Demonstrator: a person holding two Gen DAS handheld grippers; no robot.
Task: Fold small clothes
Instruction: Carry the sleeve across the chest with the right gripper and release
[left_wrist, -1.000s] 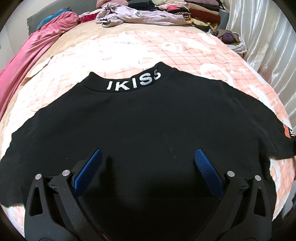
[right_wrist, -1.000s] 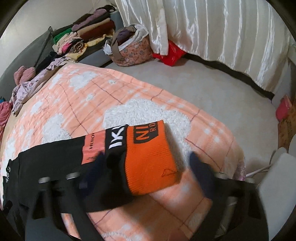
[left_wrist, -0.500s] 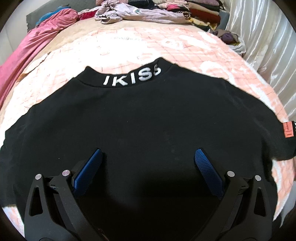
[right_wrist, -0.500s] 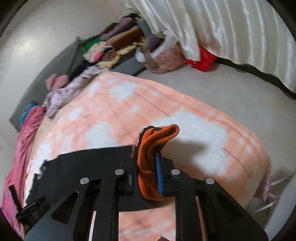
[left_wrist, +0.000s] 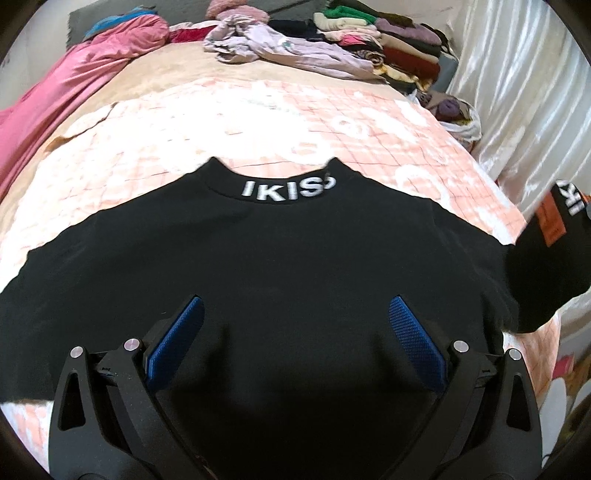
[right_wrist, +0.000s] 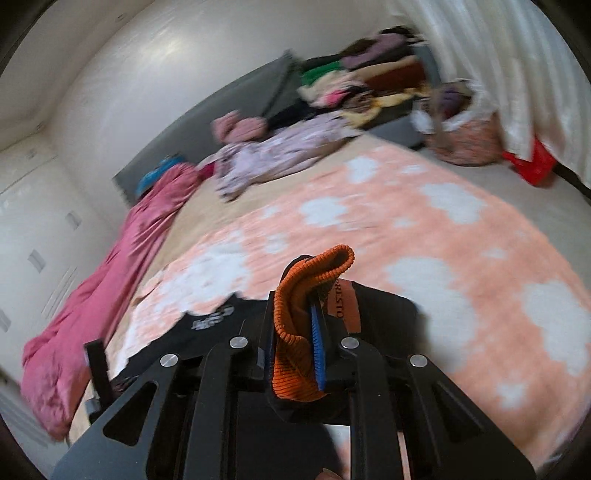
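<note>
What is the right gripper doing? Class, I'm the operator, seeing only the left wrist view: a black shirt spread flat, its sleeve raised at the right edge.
Observer: The right gripper is shut on the sleeve's orange cuff.
Operator: Is that cuff touching the bed?
Observer: No, it is held above the peach blanket.
Operator: Anything on the floor past the bed?
Observer: A red object lies by the curtain.

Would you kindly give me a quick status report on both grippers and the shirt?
Left gripper open above the black shirt. Right gripper shut on the orange cuff, sleeve lifted off the bed. Nothing in the way.
</note>
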